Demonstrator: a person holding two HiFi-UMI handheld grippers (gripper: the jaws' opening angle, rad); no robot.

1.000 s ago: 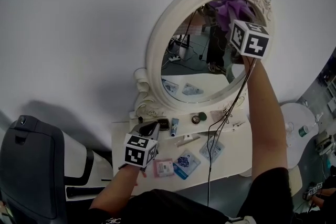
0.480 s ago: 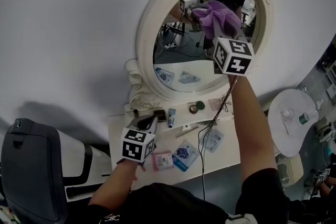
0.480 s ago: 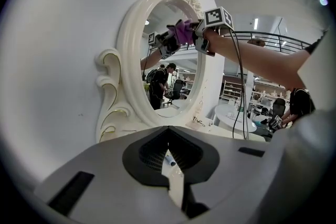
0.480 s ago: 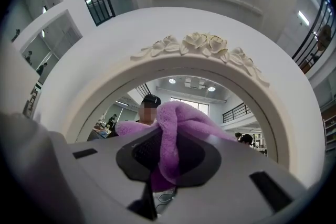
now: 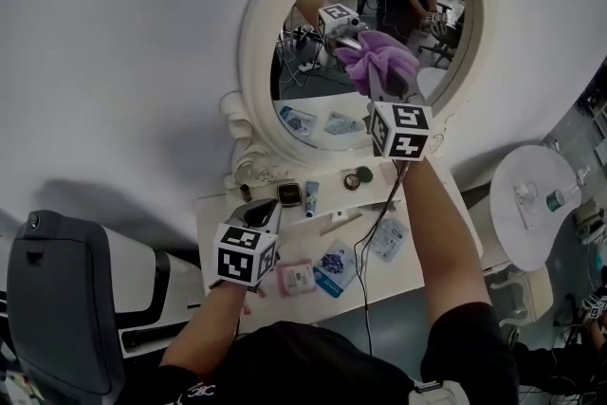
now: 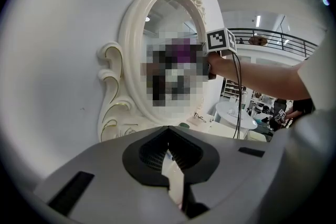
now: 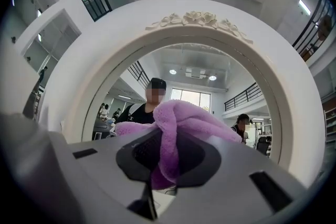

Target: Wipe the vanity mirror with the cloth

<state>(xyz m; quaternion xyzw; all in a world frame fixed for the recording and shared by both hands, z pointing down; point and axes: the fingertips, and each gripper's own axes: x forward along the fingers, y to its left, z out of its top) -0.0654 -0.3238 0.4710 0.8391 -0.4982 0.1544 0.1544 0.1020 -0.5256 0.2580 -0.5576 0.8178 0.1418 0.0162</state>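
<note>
The vanity mirror has a white carved oval frame [image 5: 251,43] [image 7: 194,18] [image 6: 131,34] and stands on a white table against the wall. My right gripper [image 5: 383,82] [image 7: 163,165] is raised in front of the glass, shut on a bunched purple cloth [image 5: 379,62] [image 7: 178,123]. The cloth lies against the middle right of the glass, where its reflection shows. My left gripper [image 5: 266,215] [image 6: 170,162] hangs low over the table's left part below the mirror, jaws shut with nothing in them.
The white table [image 5: 432,251] carries small things: sachets [image 5: 332,268], a pink packet [image 5: 296,278], a tube [image 5: 311,199], a round tin [image 5: 364,174]. A black cable [image 5: 365,251] hangs from my right arm. A dark chair [image 5: 57,299] stands left, a round side table [image 5: 536,204] right.
My right gripper has carried the purple cloth down and left across the glass, from the top right rim to the middle. The left gripper has stayed over the table.
</note>
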